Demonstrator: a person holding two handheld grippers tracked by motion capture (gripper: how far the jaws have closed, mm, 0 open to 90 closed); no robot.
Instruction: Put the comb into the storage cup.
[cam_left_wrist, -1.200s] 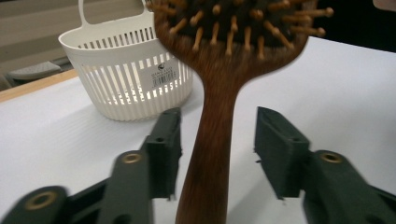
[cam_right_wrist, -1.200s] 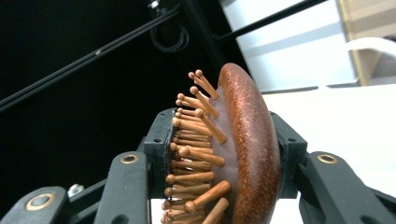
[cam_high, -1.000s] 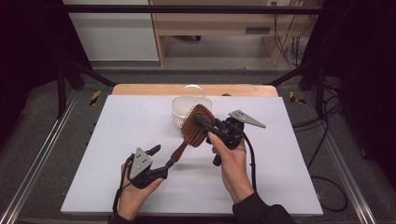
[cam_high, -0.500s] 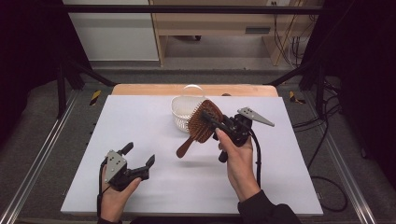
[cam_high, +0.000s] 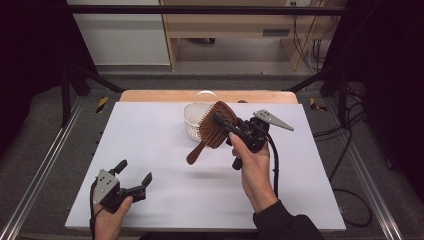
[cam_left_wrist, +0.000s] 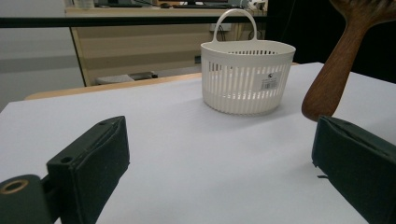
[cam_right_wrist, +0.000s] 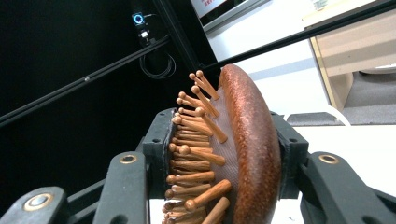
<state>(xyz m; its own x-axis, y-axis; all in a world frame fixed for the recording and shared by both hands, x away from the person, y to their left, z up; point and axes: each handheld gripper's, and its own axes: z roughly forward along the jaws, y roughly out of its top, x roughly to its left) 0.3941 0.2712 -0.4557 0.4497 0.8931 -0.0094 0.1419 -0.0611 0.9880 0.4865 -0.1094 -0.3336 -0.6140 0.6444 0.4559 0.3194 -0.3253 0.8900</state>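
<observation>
White table (cam_high: 165, 145) lies open between left gripper (cam_high: 131, 181) and hairbrush (cam_high: 215, 127).

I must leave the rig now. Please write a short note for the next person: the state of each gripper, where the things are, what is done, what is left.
Right gripper: shut on the head of the wooden hairbrush, held in the air beside the white basket, handle pointing down toward the table.
Left gripper: jaws have just been opening, nothing between them; it sits low at the near left corner.
Done: the brush has passed from the left gripper to the right.
Left, probably: put the brush into the basket.
</observation>
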